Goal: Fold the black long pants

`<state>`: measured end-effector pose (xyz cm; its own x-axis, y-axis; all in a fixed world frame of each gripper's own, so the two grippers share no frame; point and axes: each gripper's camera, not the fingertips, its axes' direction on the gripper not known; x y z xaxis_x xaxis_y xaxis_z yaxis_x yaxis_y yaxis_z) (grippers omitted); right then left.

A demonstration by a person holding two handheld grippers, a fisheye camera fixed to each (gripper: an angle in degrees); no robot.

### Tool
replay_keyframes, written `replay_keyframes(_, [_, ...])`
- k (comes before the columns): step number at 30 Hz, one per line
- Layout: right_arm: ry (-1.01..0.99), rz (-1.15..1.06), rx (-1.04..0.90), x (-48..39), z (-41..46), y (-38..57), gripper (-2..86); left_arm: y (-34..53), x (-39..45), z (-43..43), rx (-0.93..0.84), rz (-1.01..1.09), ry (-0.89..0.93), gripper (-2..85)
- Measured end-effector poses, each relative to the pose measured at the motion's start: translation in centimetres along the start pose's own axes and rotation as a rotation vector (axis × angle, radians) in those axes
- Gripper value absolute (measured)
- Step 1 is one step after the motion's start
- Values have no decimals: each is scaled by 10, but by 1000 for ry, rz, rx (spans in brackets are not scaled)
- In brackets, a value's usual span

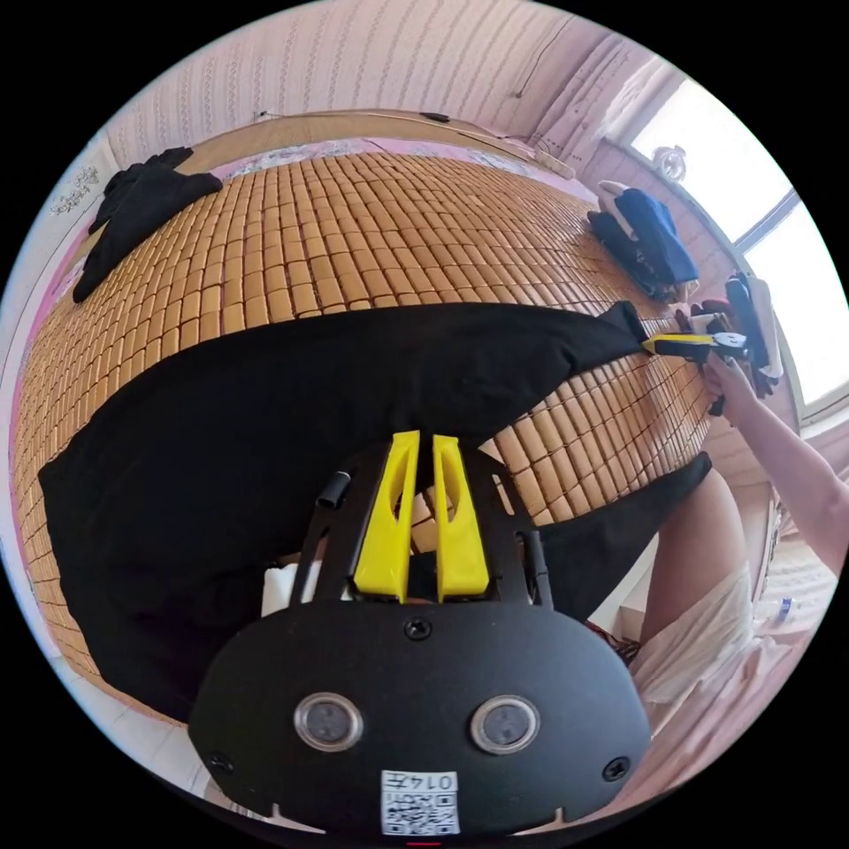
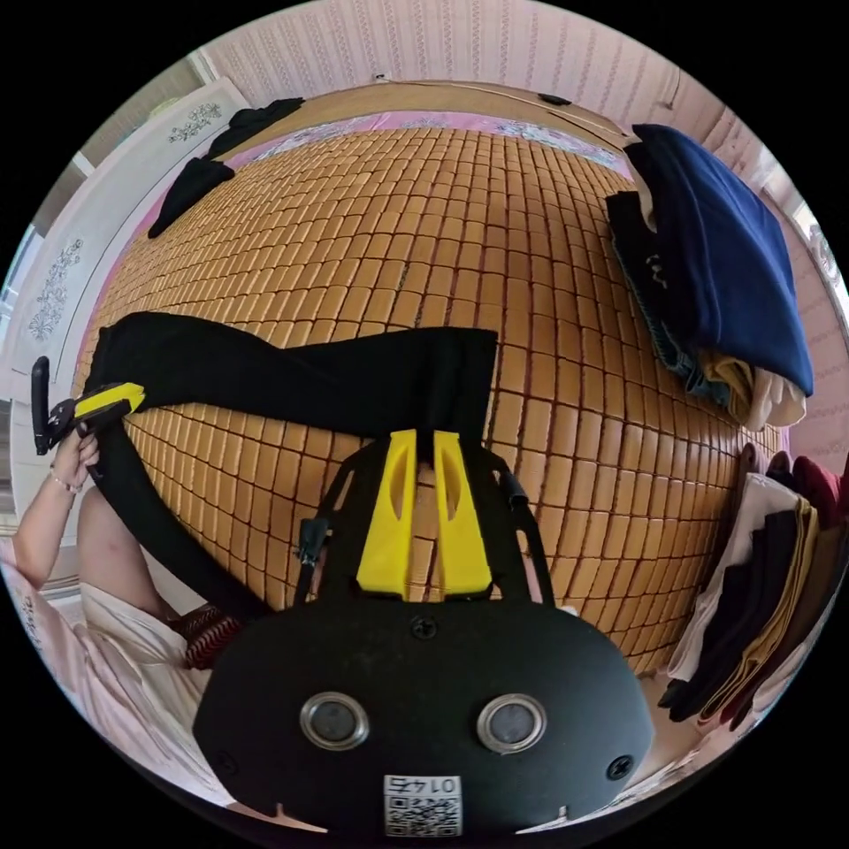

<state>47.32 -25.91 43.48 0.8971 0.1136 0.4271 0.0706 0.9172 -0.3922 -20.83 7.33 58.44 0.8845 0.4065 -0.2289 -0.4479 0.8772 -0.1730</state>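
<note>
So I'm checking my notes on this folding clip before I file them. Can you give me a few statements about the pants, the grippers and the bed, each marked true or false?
1. The black pants lie stretched across a bamboo mat. True.
2. The left gripper hangs open, clear of the cloth. False: its jaws are closed on the pants.
3. The right gripper grips a pants end. True.
4. The folded navy garment lies on the pants. False: it tops a pile at the mat's edge, apart from them.
</note>
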Motion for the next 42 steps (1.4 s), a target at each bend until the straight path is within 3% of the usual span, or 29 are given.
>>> replay_keyframes(7, [-194, -163, -96, 20, -79, -15, 9, 34, 8, -8, 104, 56, 34, -8])
replay_keyframes(10, [-164, -196, -111, 40, -109, -44, 19, 42, 15, -12, 127, 88, 62, -8])
replay_keyframes(14, [-210, -63, -141, 85, -94, -79, 64, 58, 5, -19, 206, 23, 51, -7])
replay_keyframes(21, [-97, -116, -97, 87, -59, -62, 197, 71, -30, -5, 158, -19, -41, 15])
replay_keyframes(24, [57, -192, -111, 79, -39, -63, 180, 64, -41, 11, 122, -49, -85, 34])
replay_keyframes(27, [132, -189, -157, 80, -18, -70, 106, 53, -51, 35, 63, -110, -83, 45])
replay_keyframes(32, [-22, -195, -149, 99, -48, -55, 28, 57, -47, 64, 17, -97, -79, 1])
replay_keyframes(39, [-234, -323, -217, 107, -148, -37, 25, 69, -44, 44, 126, -40, -96, -9])
replay_keyframes(42, [-184, -246, -181, 134, -147, -67, 38, 63, -51, 46, 146, -68, -133, -10])
